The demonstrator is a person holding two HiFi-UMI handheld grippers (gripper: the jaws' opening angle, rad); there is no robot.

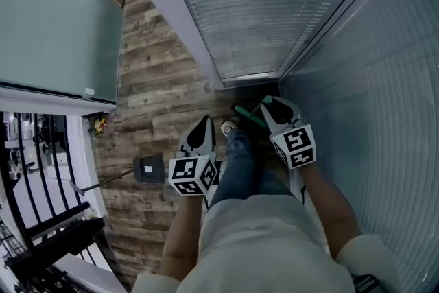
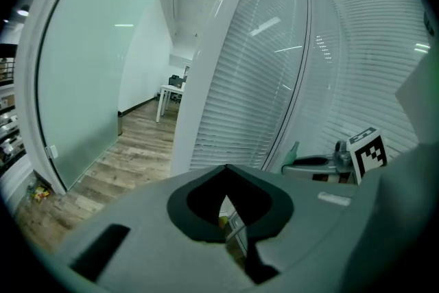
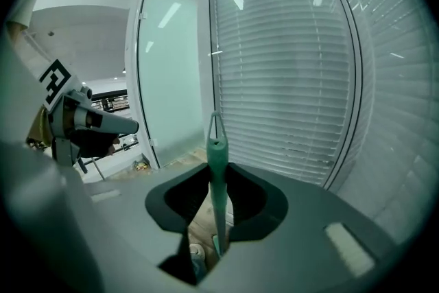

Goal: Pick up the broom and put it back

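My right gripper [image 1: 269, 103] is shut on the broom's thin green handle [image 1: 248, 116], which slants down to the left toward the floor in the head view. In the right gripper view the handle [image 3: 217, 178] rises between the pads, its hanging loop [image 3: 215, 125] above them. The broom's head is hidden. My left gripper [image 1: 204, 124] hangs beside the person's leg, left of the handle and apart from it. Its pads meet at the tip [image 2: 225, 172] with nothing between them.
A dark dustpan [image 1: 149, 168] with a long handle lies on the wood floor [image 1: 161, 89] at the left. Walls of white blinds [image 1: 274, 3] form a corner ahead. A frosted glass panel [image 1: 55, 17] and a black railing [image 1: 41, 216] stand at the left.
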